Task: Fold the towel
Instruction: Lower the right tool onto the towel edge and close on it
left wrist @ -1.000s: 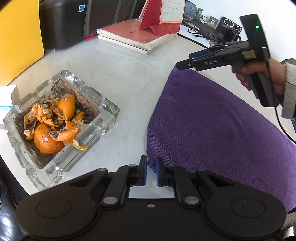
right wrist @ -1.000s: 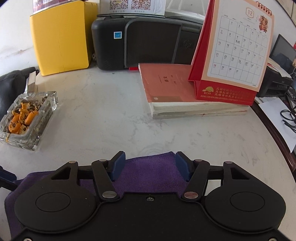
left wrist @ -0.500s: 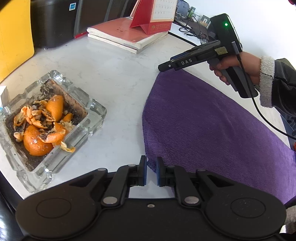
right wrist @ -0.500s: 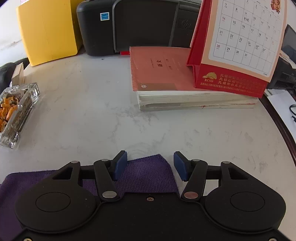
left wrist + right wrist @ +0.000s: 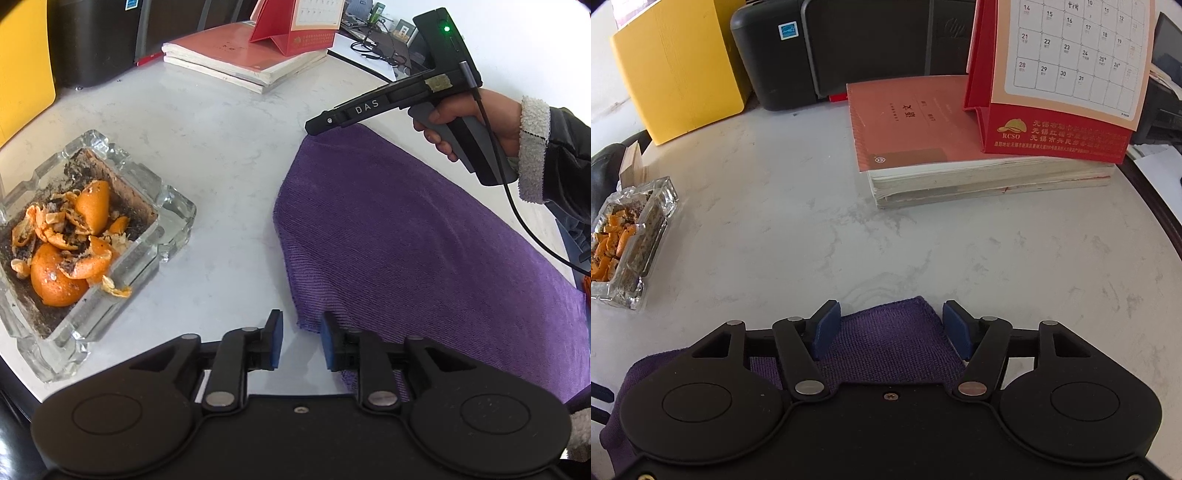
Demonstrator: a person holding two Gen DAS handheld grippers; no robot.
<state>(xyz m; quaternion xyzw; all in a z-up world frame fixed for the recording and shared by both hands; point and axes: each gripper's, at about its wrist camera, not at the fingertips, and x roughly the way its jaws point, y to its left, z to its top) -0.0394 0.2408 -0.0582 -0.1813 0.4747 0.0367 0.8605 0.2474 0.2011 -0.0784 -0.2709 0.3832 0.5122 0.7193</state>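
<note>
purple ribbed towel (image 5: 424, 236), red calendar (image 5: 1052, 122)

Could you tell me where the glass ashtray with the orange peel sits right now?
The glass ashtray sits at the left edge of the white table in both views, left of the purple towel.

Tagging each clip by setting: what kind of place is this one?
Probably an office desk: a printer, a desk calendar standing on stacked books, and cables at the far edge.
</note>
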